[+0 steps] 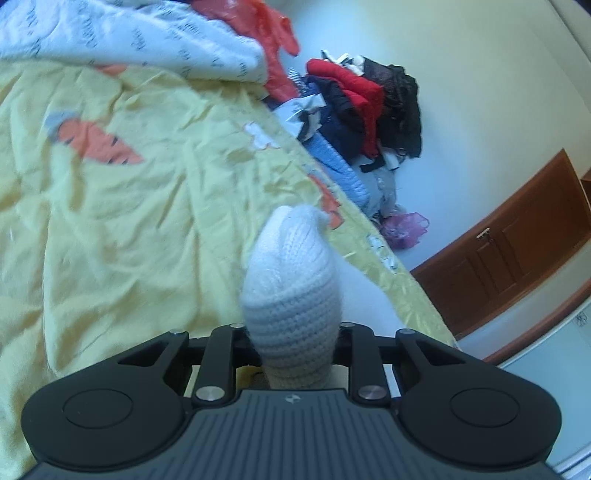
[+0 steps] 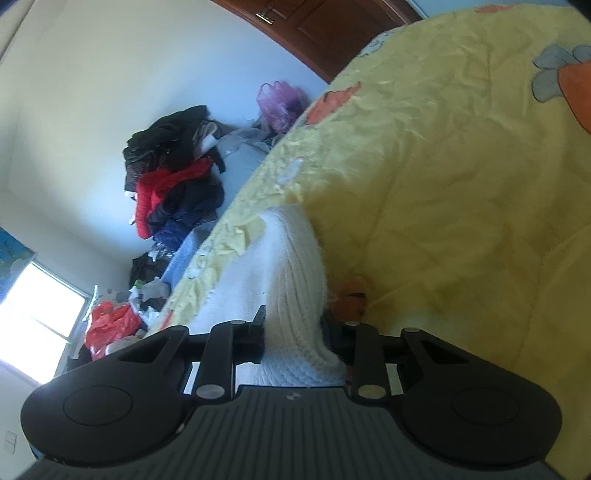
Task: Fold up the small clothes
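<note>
White knitted cloth (image 1: 291, 295) stands bunched between the jaws of the left gripper (image 1: 293, 343), which are closed on it; the knit rises from the grip as a rounded, tapering fold, its tip just above the yellow quilt (image 1: 129, 221) that covers the bed. The right gripper (image 2: 295, 332) is likewise clamped on a ribbed edge of white knitted cloth (image 2: 291, 280), and there the fabric spreads from the jaws out onto the quilt. Whether both grippers hold one and the same garment I cannot tell from either view alone.

Orange carrot prints (image 1: 98, 142) dot the quilt. Beyond the quilt's far edge, against the pale wall, lies a heap of clothes (image 1: 365, 110) in red, black and dark blue, with a pink bag (image 1: 404, 229) next to it. At the head of the quilt sits a white printed blanket (image 1: 129, 37), and behind it something red (image 1: 266, 33). A brown wooden door (image 1: 517, 240) stands past the quilt's corner.
</note>
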`<state>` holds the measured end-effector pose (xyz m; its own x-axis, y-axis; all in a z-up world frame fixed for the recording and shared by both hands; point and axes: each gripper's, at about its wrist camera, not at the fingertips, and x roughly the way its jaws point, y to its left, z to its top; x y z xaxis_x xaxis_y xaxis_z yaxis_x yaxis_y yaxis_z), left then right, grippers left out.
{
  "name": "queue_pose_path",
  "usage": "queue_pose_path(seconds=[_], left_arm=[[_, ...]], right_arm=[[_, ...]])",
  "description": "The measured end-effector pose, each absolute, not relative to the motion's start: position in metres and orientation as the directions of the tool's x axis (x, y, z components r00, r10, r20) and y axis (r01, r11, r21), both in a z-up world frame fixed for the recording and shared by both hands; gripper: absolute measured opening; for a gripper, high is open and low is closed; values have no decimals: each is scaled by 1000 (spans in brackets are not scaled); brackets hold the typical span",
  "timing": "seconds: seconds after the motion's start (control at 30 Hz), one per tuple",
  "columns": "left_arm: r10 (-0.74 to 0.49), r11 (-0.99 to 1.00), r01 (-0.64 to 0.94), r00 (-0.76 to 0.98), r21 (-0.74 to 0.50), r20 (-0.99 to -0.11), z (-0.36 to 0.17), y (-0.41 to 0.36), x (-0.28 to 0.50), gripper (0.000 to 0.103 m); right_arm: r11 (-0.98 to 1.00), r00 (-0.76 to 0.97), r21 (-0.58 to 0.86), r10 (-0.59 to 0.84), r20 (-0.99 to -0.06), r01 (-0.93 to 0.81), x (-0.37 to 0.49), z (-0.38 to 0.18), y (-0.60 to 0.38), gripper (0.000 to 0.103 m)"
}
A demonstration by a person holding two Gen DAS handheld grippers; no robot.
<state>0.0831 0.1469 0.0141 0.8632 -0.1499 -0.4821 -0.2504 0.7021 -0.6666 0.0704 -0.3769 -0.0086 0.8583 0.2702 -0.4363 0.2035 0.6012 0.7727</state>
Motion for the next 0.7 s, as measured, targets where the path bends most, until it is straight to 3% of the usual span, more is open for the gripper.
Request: queue_pose_path(seconds=[0.7], left_arm=[[-245,681,-193,849,-707,-468,22,165,17,23]], right_arm=[[564,848,810,341,-406,161,4,3,-386,29]])
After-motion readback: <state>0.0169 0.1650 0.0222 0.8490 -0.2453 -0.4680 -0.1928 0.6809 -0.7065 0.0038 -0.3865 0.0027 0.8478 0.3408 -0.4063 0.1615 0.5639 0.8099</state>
